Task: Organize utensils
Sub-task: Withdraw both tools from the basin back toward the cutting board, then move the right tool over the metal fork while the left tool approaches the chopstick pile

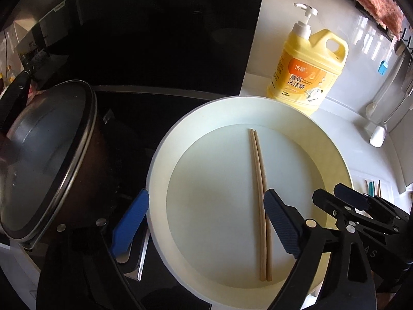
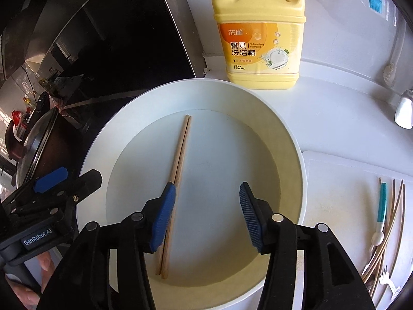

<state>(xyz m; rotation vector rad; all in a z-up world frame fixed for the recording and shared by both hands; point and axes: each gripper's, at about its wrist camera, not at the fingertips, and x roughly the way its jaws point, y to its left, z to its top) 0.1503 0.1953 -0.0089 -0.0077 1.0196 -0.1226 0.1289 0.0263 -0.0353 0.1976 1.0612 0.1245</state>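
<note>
A pair of wooden chopsticks lies side by side on the floor of a wide white basin. My left gripper hangs open above the basin's left half. Its right pad sits just over the chopsticks, and nothing is between the pads. My right gripper is open too. Its left pad overlaps the chopsticks' near part, and the gap between its pads holds nothing. Each gripper shows in the other's view: the right gripper and the left gripper.
A yellow detergent bottle stands behind the basin. A pot with a glass lid sits left on the black cooktop. On the right, a white cutting board holds several chopsticks, a teal-handled spoon and a fork.
</note>
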